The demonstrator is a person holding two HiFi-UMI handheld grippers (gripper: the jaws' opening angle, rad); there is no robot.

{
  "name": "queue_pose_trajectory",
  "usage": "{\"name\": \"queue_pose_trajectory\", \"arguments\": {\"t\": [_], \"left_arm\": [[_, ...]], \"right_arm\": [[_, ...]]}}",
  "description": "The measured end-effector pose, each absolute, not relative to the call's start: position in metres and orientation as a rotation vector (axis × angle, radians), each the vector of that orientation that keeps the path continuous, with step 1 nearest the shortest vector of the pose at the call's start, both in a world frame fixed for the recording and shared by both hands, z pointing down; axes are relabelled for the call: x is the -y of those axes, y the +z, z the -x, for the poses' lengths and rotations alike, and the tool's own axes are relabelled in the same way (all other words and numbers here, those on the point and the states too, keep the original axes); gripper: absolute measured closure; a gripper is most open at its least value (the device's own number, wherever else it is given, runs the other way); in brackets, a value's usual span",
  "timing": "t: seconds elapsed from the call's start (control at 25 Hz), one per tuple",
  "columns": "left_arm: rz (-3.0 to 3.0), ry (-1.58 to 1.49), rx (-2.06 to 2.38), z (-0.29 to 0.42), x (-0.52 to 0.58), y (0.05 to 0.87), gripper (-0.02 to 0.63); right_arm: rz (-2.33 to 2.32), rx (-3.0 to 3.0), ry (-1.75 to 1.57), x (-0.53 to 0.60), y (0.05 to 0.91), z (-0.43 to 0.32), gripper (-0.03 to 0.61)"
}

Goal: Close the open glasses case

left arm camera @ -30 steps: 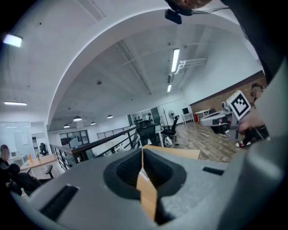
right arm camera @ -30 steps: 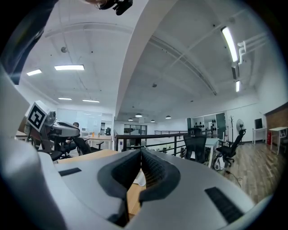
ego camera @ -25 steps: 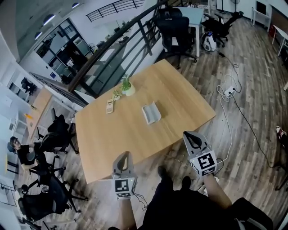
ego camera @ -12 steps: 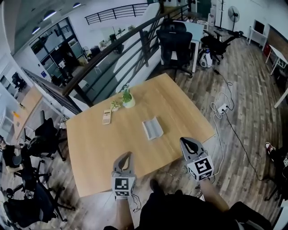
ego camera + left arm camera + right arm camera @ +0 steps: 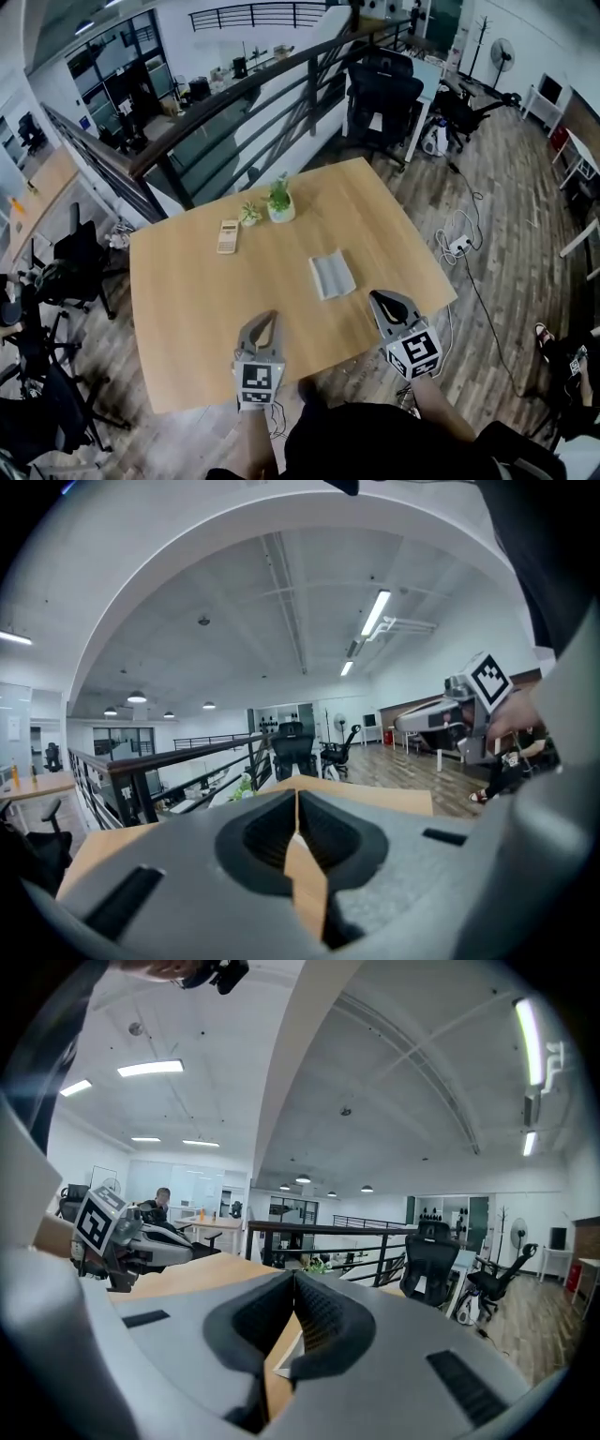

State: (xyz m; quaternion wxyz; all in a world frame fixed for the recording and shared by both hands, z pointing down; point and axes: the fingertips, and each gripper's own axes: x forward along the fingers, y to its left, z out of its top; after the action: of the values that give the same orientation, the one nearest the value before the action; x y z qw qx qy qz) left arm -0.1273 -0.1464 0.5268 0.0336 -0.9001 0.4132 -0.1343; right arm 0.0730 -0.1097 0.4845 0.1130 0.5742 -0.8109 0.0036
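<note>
The open glasses case (image 5: pixel 331 275), pale grey, lies flat near the middle of the wooden table (image 5: pixel 187 319). In the head view my left gripper (image 5: pixel 268 319) is over the table's near edge, to the case's lower left and well apart from it. The right gripper (image 5: pixel 375 297) is closer, just below and right of the case, touching nothing. Both point toward the far side. In the left gripper view the left gripper (image 5: pixel 298 797) has its jaws meeting, with nothing between them. The right gripper (image 5: pixel 293 1279) is shut and empty too.
A potted plant (image 5: pixel 279 202), a smaller plant (image 5: pixel 248 215) and a calculator (image 5: pixel 228 236) sit at the table's far side. A dark railing (image 5: pixel 234 94) runs behind it. Office chairs (image 5: pixel 384 94) stand beyond, more chairs (image 5: pixel 66 272) at left. A power strip with cables (image 5: pixel 459 246) lies on the floor at right.
The view has come closer to the table. Both grippers moved forward from off the table's near edge to over it, toward the case, and stayed shut.
</note>
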Motion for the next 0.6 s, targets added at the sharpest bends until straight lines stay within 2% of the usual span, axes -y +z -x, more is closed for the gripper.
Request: {"name": "queue_pose_trajectory", "arguments": {"t": [0.36, 0.6], "left_arm": [[2.82, -0.392, -1.287, 0.142, 0.171, 0.533, 0.604], [2.816, -0.385, -1.463, 0.147, 0.189, 0.528, 0.604]], "right_arm": [[-1.64, 2.357, 0.081, 0.14, 0.502, -0.053, 0.563], [-1.599, 2.419, 0.084, 0.168, 0.498, -0.061, 0.563]]}}
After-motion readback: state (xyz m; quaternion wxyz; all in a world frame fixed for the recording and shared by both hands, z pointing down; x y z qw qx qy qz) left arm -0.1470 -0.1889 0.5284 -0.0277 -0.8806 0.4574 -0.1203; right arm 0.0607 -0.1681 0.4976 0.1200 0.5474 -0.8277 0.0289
